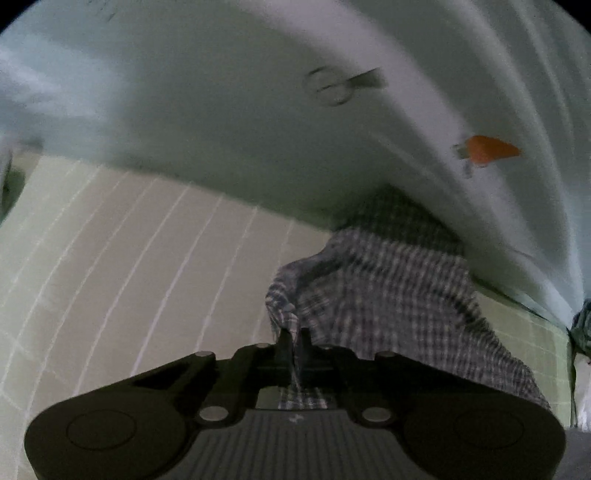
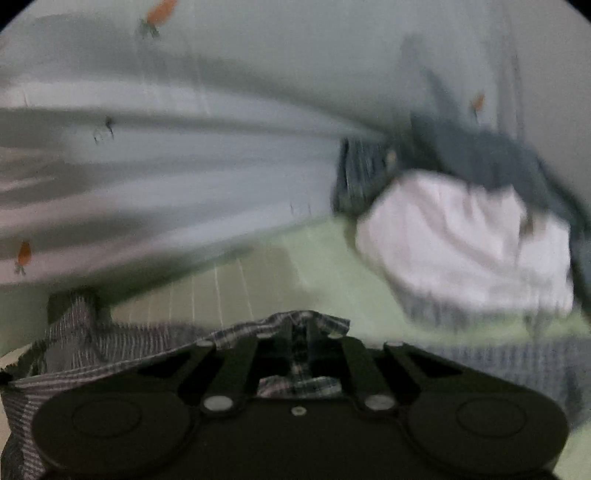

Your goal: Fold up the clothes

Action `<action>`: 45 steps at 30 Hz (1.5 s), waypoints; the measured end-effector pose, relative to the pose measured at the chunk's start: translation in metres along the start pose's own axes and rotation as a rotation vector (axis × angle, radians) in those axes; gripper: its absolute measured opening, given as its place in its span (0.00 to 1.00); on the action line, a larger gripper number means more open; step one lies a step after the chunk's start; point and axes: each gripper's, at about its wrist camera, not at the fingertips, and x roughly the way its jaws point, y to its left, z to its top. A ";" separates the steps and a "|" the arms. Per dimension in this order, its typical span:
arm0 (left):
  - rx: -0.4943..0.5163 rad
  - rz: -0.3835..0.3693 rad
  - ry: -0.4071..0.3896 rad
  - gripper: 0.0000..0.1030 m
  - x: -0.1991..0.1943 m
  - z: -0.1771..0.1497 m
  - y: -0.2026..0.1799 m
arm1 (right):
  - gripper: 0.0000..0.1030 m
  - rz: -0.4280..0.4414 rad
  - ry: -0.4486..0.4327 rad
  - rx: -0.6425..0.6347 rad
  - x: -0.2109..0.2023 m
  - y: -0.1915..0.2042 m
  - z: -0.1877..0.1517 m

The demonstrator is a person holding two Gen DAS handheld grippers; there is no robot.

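Note:
A grey-and-white checked garment (image 1: 384, 295) hangs in front of my left gripper (image 1: 294, 338), which is shut on its edge. In the right wrist view the same checked garment (image 2: 110, 347) stretches from the left to my right gripper (image 2: 300, 332), which is shut on another part of its edge. The cloth is held above a pale green sheet with white grid lines (image 1: 110, 258). Both views are blurred by motion.
A pale curtain-like fabric printed with orange carrots (image 1: 491, 149) fills the background, also in the right wrist view (image 2: 159, 11). A pile of clothes, with a white garment (image 2: 469, 243) under dark blue ones (image 2: 480, 155), lies at the right on the green sheet (image 2: 258, 280).

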 end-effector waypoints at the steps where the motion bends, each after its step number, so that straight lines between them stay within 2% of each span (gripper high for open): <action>1: 0.011 0.000 -0.017 0.03 -0.002 0.003 -0.006 | 0.06 0.002 -0.025 -0.006 -0.001 0.000 0.009; 4: 0.051 -0.001 -0.057 0.03 -0.005 0.015 -0.028 | 0.06 0.000 -0.087 -0.027 0.002 0.000 0.035; 7: 0.096 0.010 -0.068 0.03 0.002 0.031 -0.050 | 0.06 -0.025 -0.105 -0.058 0.013 0.000 0.048; 13: 0.139 0.077 0.020 0.04 0.041 0.031 -0.067 | 0.07 -0.055 -0.057 -0.055 0.041 -0.005 0.043; 15: 0.151 0.101 0.045 0.09 0.053 0.028 -0.069 | 0.07 -0.074 -0.031 -0.051 0.049 -0.007 0.035; 16: 0.167 0.112 0.048 0.14 0.056 0.027 -0.070 | 0.07 -0.082 -0.022 -0.048 0.051 -0.008 0.031; 17: 0.185 0.122 0.048 0.26 0.057 0.025 -0.071 | 0.07 -0.090 -0.014 -0.046 0.052 -0.009 0.027; 18: 0.207 0.123 0.038 0.33 0.053 0.024 -0.071 | 0.07 -0.097 -0.006 -0.042 0.053 -0.010 0.023; 19: 0.226 0.116 0.023 0.51 0.049 0.024 -0.072 | 0.07 -0.098 -0.004 -0.030 0.052 -0.011 0.020; 20: 0.237 0.109 0.009 0.78 0.043 0.024 -0.072 | 0.07 -0.101 -0.006 -0.026 0.049 -0.010 0.018; 21: 0.237 0.107 -0.008 0.89 0.035 0.025 -0.071 | 0.07 -0.104 -0.008 -0.021 0.047 -0.008 0.015; 22: 0.233 0.106 -0.031 0.95 0.026 0.025 -0.069 | 0.07 -0.106 -0.011 -0.019 0.043 -0.006 0.013; 28: 0.241 0.125 -0.131 0.95 -0.038 0.013 -0.056 | 0.07 -0.044 -0.077 -0.091 -0.002 0.034 0.002; 34: 0.186 0.130 -0.180 0.96 -0.111 -0.027 -0.028 | 0.07 0.138 -0.070 -0.200 -0.061 0.094 -0.037; 38: 0.153 0.106 -0.139 0.97 -0.148 -0.077 -0.007 | 0.07 0.261 0.014 -0.253 -0.092 0.125 -0.083; 43: 0.137 0.103 -0.057 0.97 -0.173 -0.145 0.007 | 0.07 0.360 0.241 -0.209 -0.113 0.131 -0.149; 45: 0.135 0.085 -0.010 0.97 -0.177 -0.170 0.010 | 0.08 0.360 0.346 -0.205 -0.114 0.127 -0.169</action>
